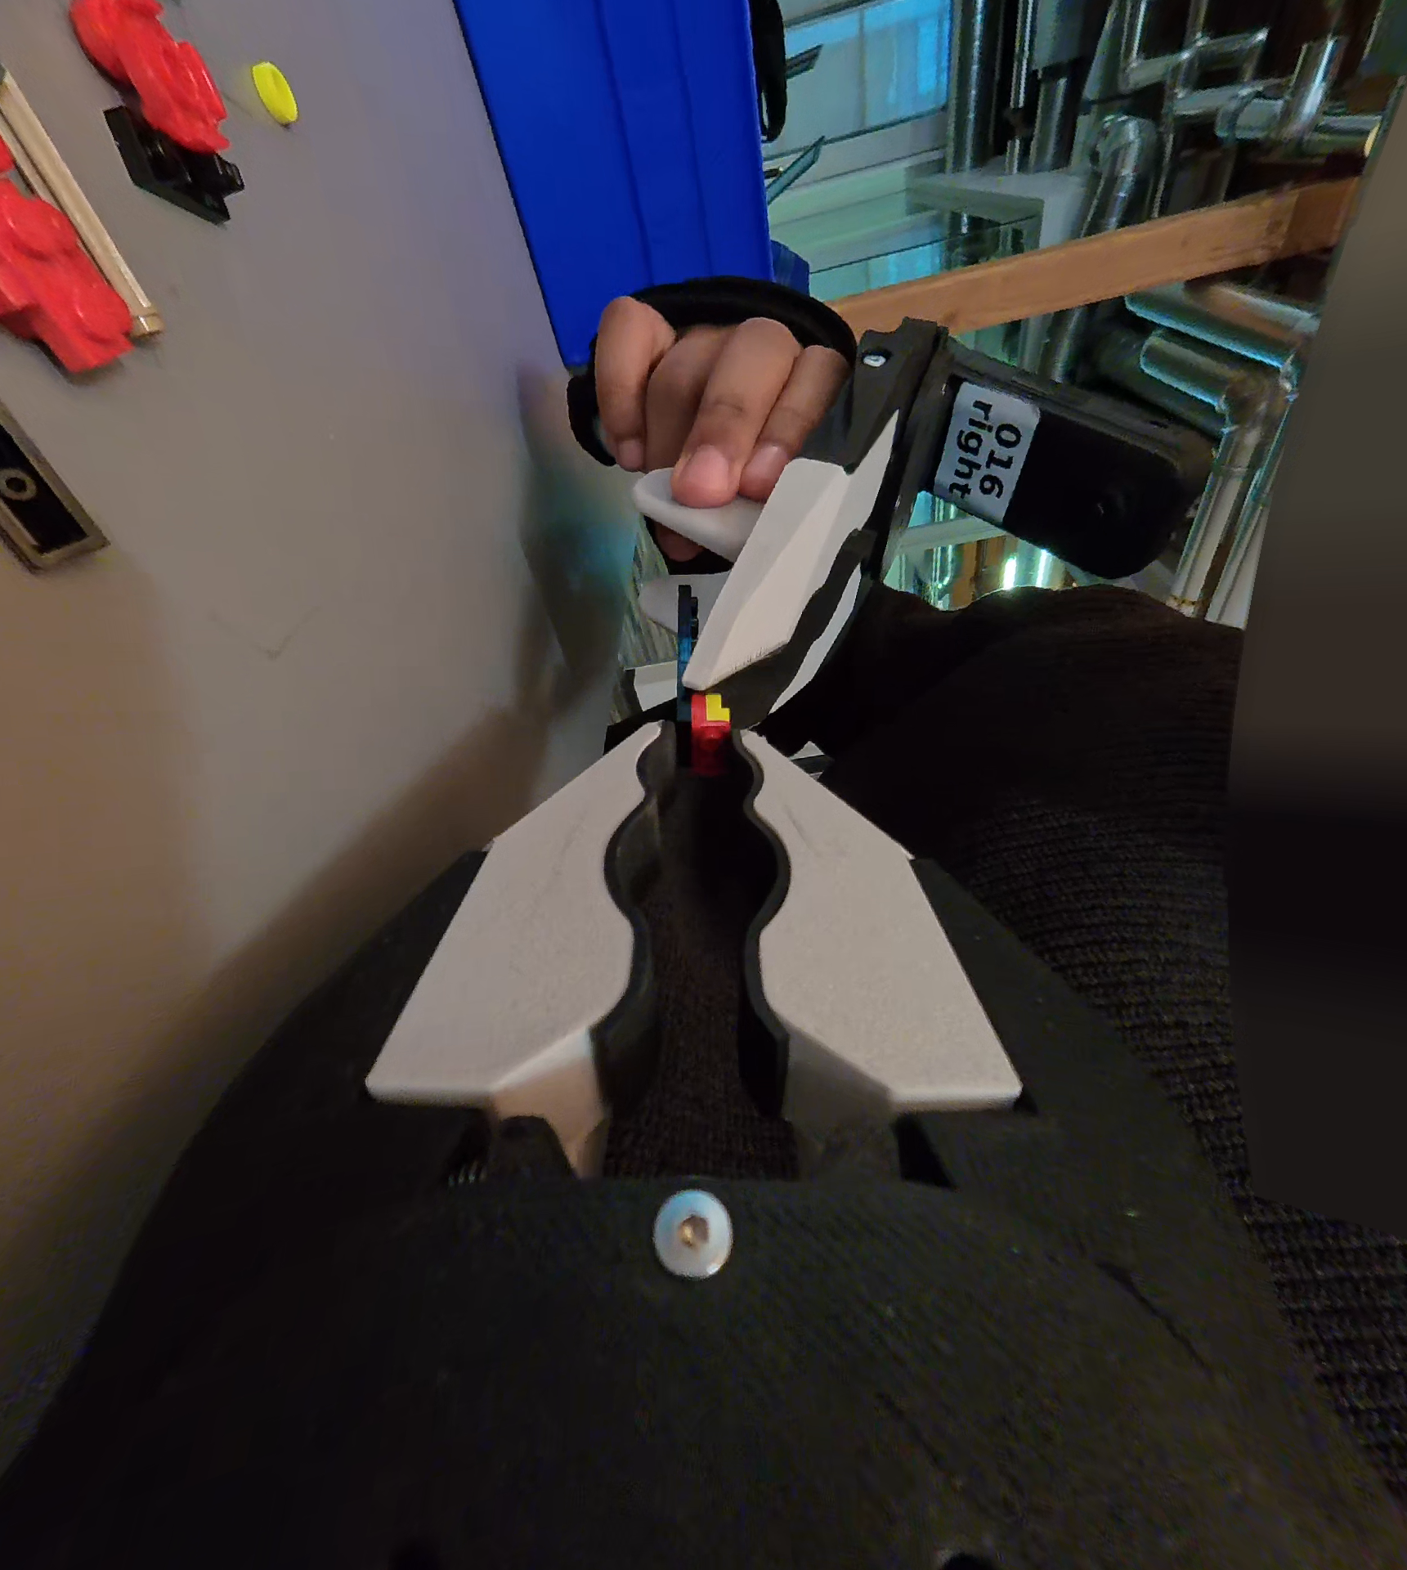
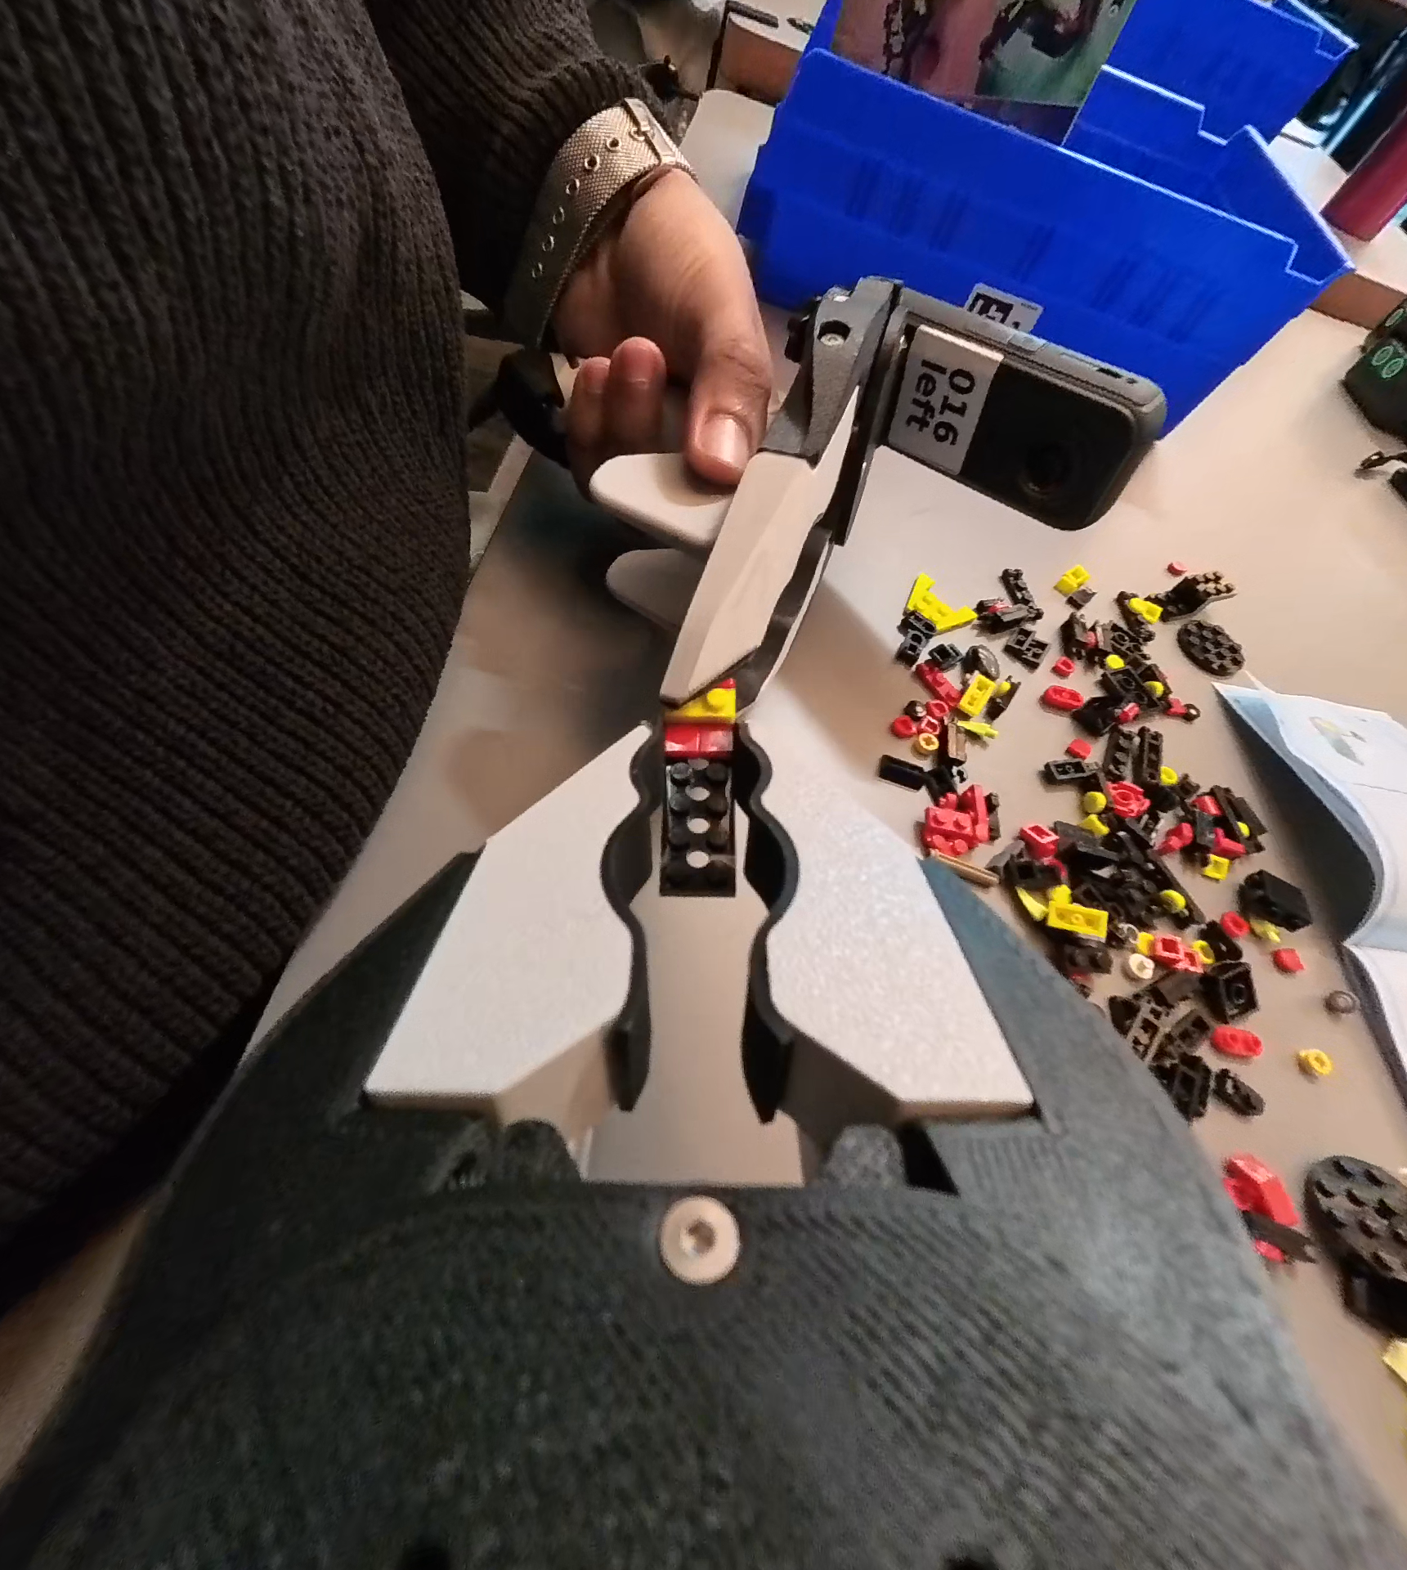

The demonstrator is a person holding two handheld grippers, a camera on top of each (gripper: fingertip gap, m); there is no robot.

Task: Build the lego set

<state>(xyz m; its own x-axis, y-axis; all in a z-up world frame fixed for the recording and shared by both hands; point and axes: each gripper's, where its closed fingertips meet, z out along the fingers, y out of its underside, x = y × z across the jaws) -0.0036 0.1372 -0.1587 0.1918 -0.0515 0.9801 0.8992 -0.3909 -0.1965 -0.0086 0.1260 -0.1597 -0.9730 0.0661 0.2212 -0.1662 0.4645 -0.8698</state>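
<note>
In the right wrist view my right gripper (image 2: 695, 735) is shut on a long black studded plate (image 2: 695, 824) with a red piece (image 2: 700, 741) on its far end. My left gripper (image 2: 704, 692) comes down from above, shut on a small yellow piece (image 2: 714, 701) that touches the red piece. In the left wrist view my left gripper (image 1: 704, 739) pinches the red and yellow bricks (image 1: 708, 743), and my right gripper (image 1: 695, 680) meets it tip to tip, with the black plate (image 1: 687, 629) seen edge-on. Both are held above the table, near a dark sweater.
Several loose red, black and yellow pieces (image 2: 1107, 849) lie spread on the grey table (image 2: 1022, 544) to the right, with black wheels (image 2: 1379, 1223) and an open instruction booklet (image 2: 1405, 807). A blue bin (image 2: 1022, 212) stands behind. Red assemblies (image 1: 12, 263) show at the left. The grippers are tip to tip, or close to it.
</note>
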